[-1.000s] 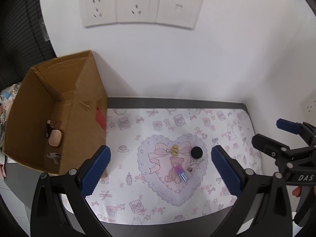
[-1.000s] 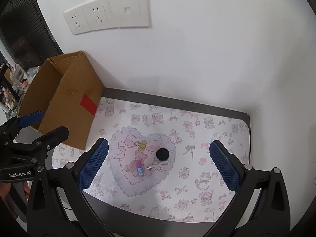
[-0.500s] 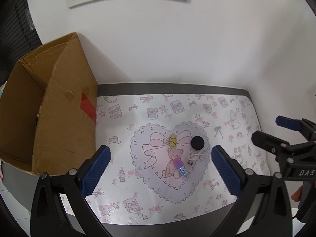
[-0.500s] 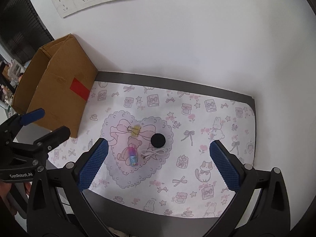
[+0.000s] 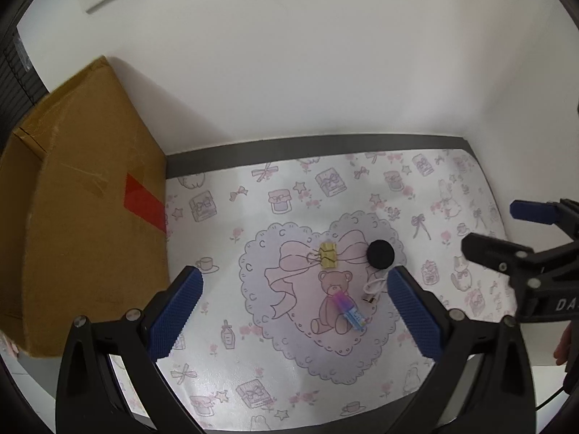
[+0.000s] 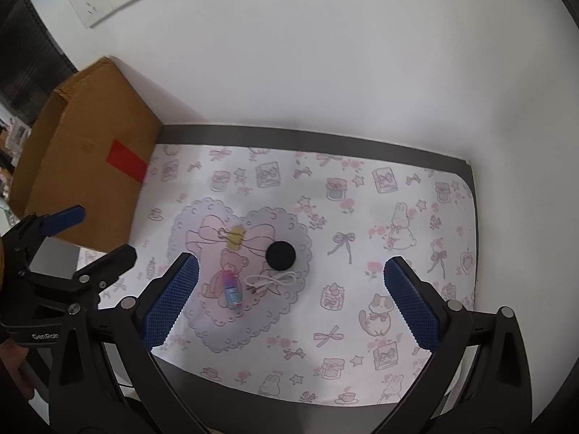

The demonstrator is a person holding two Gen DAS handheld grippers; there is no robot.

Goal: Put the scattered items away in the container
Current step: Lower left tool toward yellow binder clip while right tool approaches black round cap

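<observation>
Now | left gripper and right gripper both spread wide, empty | small pink-and-blue plastic tube lies on heart-print mat, well apart from brown cardboard box | likely light, stiff, slippery; pinch across its middle.

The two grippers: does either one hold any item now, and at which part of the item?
Nothing is held. The left gripper and the right gripper are both open and empty, above the mat.

Both wrist views high, angled down, sharing patterned mat (left nearer)
</observation>
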